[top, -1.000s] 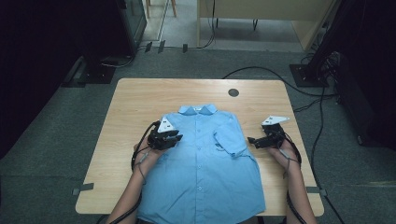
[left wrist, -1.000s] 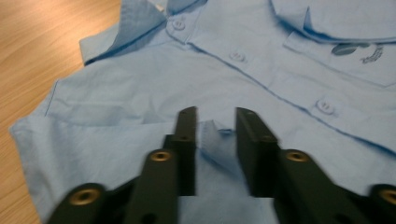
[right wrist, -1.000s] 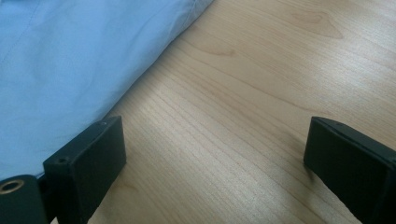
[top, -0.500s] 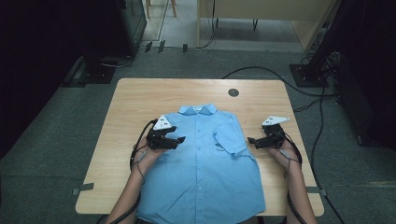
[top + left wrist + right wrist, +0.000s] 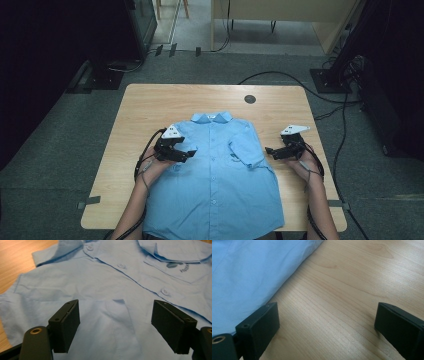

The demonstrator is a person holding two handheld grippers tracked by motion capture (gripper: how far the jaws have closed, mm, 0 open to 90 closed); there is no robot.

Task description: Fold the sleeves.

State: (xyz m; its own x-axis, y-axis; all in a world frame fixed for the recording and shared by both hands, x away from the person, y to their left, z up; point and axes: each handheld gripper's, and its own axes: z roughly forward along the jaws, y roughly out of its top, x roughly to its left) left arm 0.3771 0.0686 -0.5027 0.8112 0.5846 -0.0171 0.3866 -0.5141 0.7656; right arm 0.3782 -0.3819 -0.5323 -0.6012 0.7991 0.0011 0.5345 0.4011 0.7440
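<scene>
As catalogued from the high view, a light blue short-sleeved button-front cotton shirt (image 5: 220, 180) lies face up on a pale wooden rectangular table (image 5: 150, 107), collar away from the person, hem toward them, so its long axis runs from the near edge to the far one, across the line joining the two tools. Left gripper (image 5: 186, 155), black with a grey three-cornered plate: set over the shirt's shoulder area, tips pointing inward toward the button line; cloth lies directly beneath and ahead of it. Right gripper (image 5: 270, 151), same pattern: parked on bare wood just outside the shirt's edge, the folded-in sleeve (image 5: 246, 149) lying beyond its tips, close but apart. Left gripper view: jaws have just been opening and now stand wide with nothing caught between them; shirt front (image 5: 117, 290) spreads under and ahead, the row of white buttons crossing diagonally in front, a chest pocket with dark print beyond. Right gripper view: jaws spread wide and empty over the wood grain; the shirt's edge (image 5: 262, 277) lies off one jaw's side, not between the pair. Judgement: the left gripper is the nearer to cloth, already above it; the right must travel inward to reach the sleeve.
</scene>
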